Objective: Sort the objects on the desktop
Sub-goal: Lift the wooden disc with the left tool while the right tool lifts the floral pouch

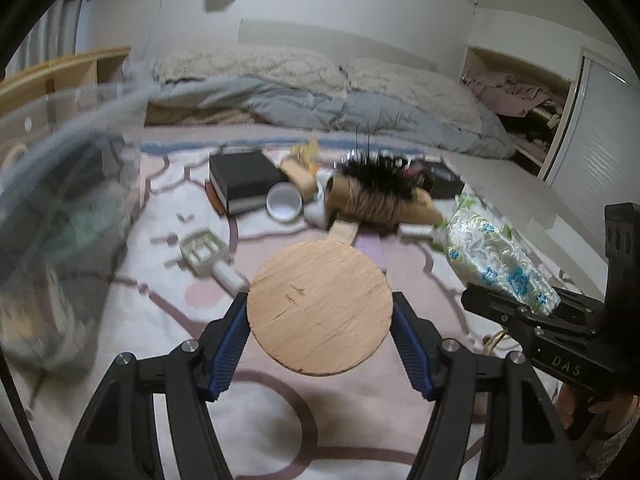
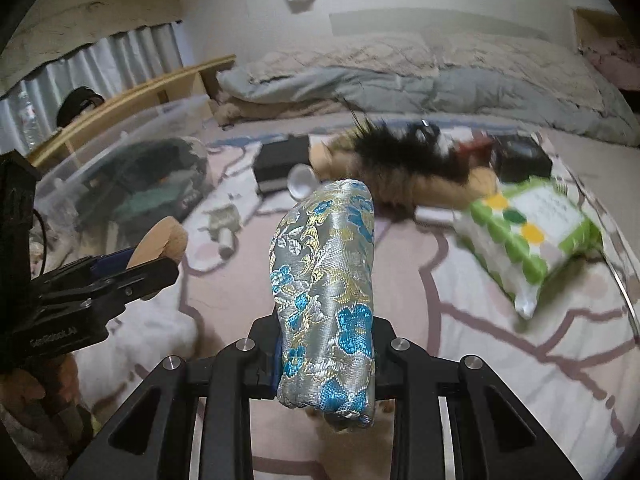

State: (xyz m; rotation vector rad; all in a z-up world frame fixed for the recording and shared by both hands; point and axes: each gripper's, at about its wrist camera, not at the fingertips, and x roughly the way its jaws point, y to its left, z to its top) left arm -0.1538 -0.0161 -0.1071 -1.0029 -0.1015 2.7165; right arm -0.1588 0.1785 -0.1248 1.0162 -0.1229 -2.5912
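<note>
Clamping a round wooden disc point(image 1: 319, 309) by its edges, the left gripper point(image 1: 320, 334) holds it above the pink-and-white patterned blanket point(image 1: 168, 320), its blue-padded fingers point(image 1: 229, 350) pressed against either side of the disc. The right gripper point(image 2: 325, 354) is pinched on a silver brocade pouch point(image 2: 326, 292) with blue flowers, which stands up out of the jaws and leans slightly away from the camera; in the left wrist view the same pouch point(image 1: 500, 264) shows at the right edge, held off the blanket. Just past the disc on the blanket lie a small cream plastic frame-shaped piece point(image 1: 204, 250) to the left and a pale purple strip point(image 1: 372, 248) straight ahead. To the right in the right wrist view sits a green-and-white soft packet point(image 2: 528, 236), blurred. Further on, a heap of things lies across the blanket: a white round cup point(image 1: 284, 202), a black box point(image 1: 244, 178) behind it, and a tan cardboard tube wound with twine point(image 1: 376, 200), with something black and feathery point(image 1: 380, 170) on top of it. A clear plastic storage bin point(image 1: 60, 184), with dark and green items inside, stands at the left. Beyond everything runs a rumpled grey duvet point(image 1: 320, 100) with pale pillows point(image 1: 248, 66) against the wall.
</note>
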